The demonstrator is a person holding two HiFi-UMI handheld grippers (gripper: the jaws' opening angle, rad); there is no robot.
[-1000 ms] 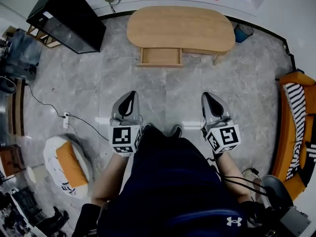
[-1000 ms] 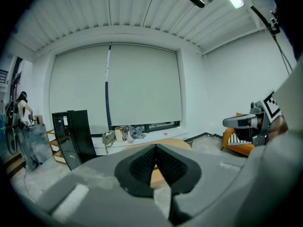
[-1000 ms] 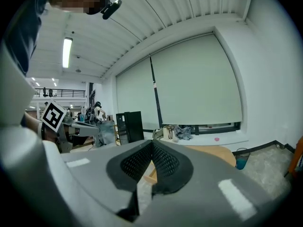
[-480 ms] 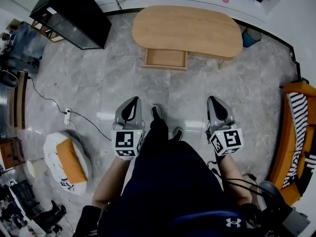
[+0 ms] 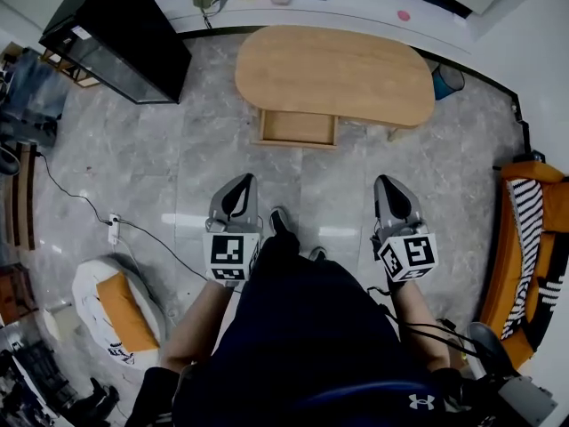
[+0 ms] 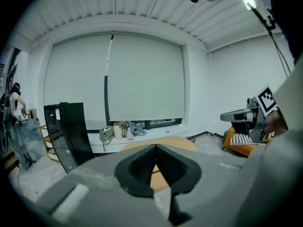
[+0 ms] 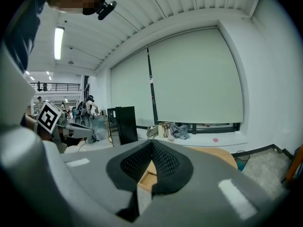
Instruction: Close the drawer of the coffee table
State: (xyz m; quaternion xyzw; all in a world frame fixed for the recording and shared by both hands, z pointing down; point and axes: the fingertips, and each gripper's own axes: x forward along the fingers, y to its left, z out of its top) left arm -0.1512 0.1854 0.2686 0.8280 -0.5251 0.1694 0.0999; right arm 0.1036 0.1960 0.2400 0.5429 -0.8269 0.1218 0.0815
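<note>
The drawer (image 5: 298,128) stands pulled out from the near edge of the oval wooden counter (image 5: 338,60), at twelve o'clock from the person. The left tongs (image 5: 240,183) at eleven o'clock and the right tongs (image 5: 385,185) at one o'clock both have their jaws pressed together on nothing, well apart from the drawer.

The person wears dark navy clothing (image 5: 302,345) with a small white logo (image 5: 421,400) near the lower edge, and dark shoes (image 5: 281,221). The left gripper (image 5: 243,180) and right gripper (image 5: 385,181) are smooth grey shells with black mesh-textured pads (image 6: 142,167). Each bears a white cube (image 5: 232,254) printed with black square markers, and thin black cables (image 5: 418,326) trail from the right one.
</note>
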